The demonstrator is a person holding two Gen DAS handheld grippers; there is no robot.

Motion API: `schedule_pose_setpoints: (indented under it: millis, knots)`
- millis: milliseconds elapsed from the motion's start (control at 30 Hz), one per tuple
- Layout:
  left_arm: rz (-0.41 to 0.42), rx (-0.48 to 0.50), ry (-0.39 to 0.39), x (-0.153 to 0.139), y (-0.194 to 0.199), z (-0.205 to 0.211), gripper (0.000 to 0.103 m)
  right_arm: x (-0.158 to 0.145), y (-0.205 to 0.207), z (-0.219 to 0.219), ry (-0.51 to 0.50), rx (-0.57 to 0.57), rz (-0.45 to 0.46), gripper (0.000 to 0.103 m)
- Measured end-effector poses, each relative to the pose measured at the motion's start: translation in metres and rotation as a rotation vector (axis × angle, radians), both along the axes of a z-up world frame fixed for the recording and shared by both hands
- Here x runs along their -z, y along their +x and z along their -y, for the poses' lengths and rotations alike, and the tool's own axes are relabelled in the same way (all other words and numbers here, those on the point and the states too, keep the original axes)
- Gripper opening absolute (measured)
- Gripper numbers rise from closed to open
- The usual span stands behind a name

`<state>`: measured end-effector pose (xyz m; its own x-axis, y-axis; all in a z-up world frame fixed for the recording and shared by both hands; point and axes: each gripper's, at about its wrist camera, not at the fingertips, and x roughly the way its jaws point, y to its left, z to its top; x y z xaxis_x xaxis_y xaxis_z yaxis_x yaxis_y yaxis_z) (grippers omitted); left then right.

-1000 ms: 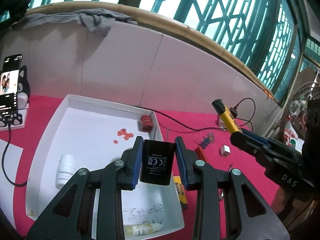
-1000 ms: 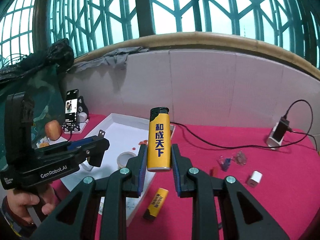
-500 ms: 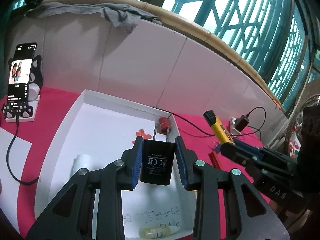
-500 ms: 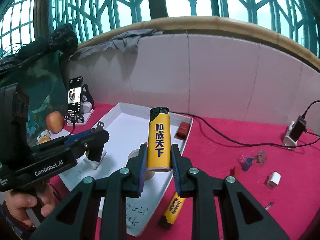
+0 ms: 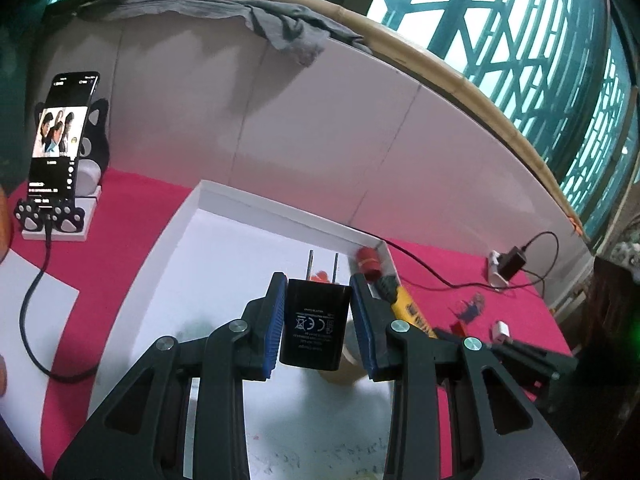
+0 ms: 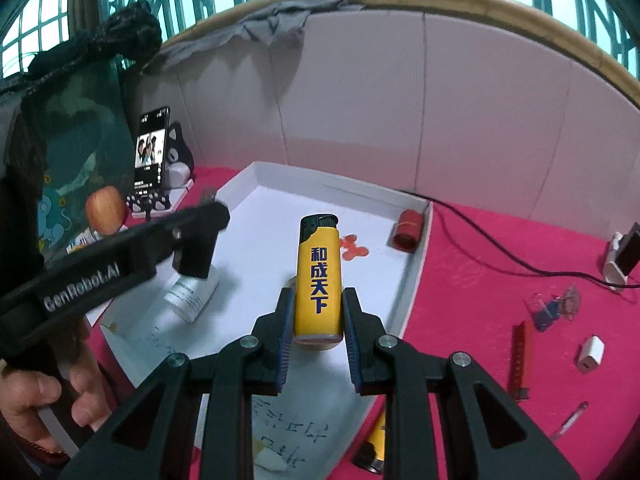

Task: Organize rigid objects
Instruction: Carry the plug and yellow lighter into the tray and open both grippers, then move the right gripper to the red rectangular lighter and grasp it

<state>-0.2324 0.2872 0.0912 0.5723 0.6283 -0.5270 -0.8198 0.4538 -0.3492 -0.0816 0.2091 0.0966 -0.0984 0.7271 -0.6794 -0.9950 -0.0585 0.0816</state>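
Your white shallow rectangular tray (image 6: 416, 264) sits on the red-cloth surface (image 6: 480, 280), far rim close to the white wall panel (image 6: 360, 100); most of the tray floor in the middle is open, the clutter hugs the rims. Inside it you have one red cylinder (image 6: 407, 230) in the far right corner, one patch of small red pieces (image 6: 352, 247) beside it, one white bottle (image 6: 192, 294) lying near the left rim. A second yellow lighter (image 6: 374, 446) lies outside, just against the tray's near right edge. Right of the tray, well apart from it: one small white charger cube (image 6: 590, 354), one red flat stick (image 6: 521, 358), one pen (image 6: 570, 420), one cluster of blue and clear clips (image 6: 552, 306). Black cable (image 6: 500, 248) runs along the back past the tray corner. Your left claw (image 5: 320, 326) is clamped on a black wall charger plug (image 5: 314, 326), two prongs pointing away, hanging over the tray's far half. Your right claw (image 6: 318, 326) is clamped on a yellow lighter with blue characters (image 6: 319, 280), black cap away from you, over the tray's middle near the right rim. Both claws sit close together over the tray.
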Motion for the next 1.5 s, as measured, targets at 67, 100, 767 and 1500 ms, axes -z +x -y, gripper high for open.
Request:
schedule_pose_setpoints:
  millis: [67, 100, 767, 1500]
  knots:
    - [-0.013, -0.013, 0.008, 0.0, 0.0, -0.006, 0.031, 0.005, -0.004, -0.005, -0.012, -0.003, 0.002, 0.022]
    - [-0.019, -0.02, 0.014, 0.0, 0.001, -0.009, 0.031, 0.006, -0.006, -0.008, -0.017, -0.003, -0.001, 0.022]
    - [0.008, -0.115, 0.003, 0.007, -0.008, -0.018, 0.081, 0.027, -0.035, -0.014, 0.005, -0.035, 0.094, 0.05]
    - [0.015, -0.151, 0.079, -0.026, -0.007, 0.023, 0.102, -0.005, 0.023, 0.04, 0.119, 0.161, 0.035, 0.103]
